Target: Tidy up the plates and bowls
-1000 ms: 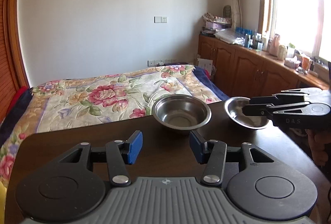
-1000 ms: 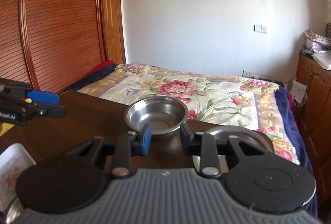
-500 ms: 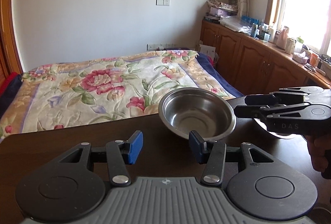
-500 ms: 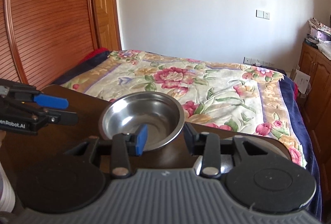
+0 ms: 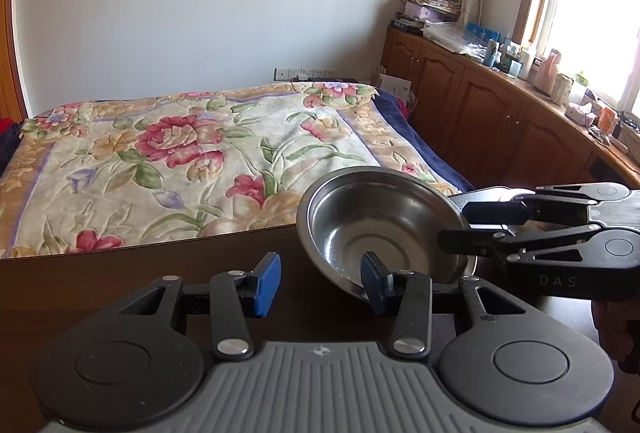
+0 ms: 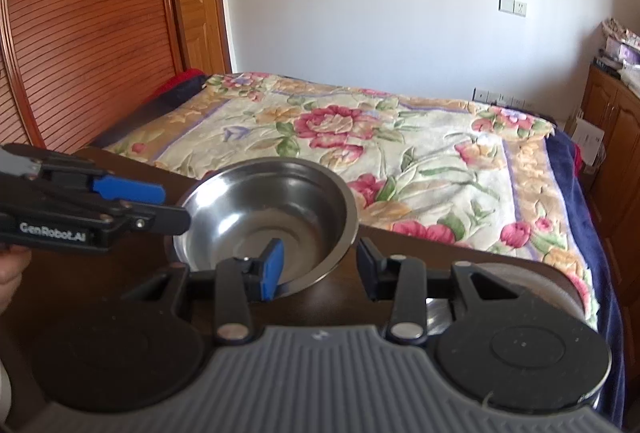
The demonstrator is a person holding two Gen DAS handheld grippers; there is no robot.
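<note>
The round shiny steel bowl [image 5: 384, 229] sits on the dark brown wooden bench [image 5: 120, 285], near the edge by the bed with the flowery blanket [image 5: 180, 161]. My left gripper [image 5: 320, 283] has its jaws wide open, with one blue pad over the bowl's near rim and the other out to the bowl's left. My right gripper [image 6: 320, 265] is wide open too, one pad inside the bowl and one outside it. Neither is squeezing the bowl. A flat steel plate [image 6: 560, 289] lies right of the bowl, mostly hidden.

Shiny steel bowl [image 5: 384, 229] on dark glossy wood table [image 5: 120, 281].
</note>
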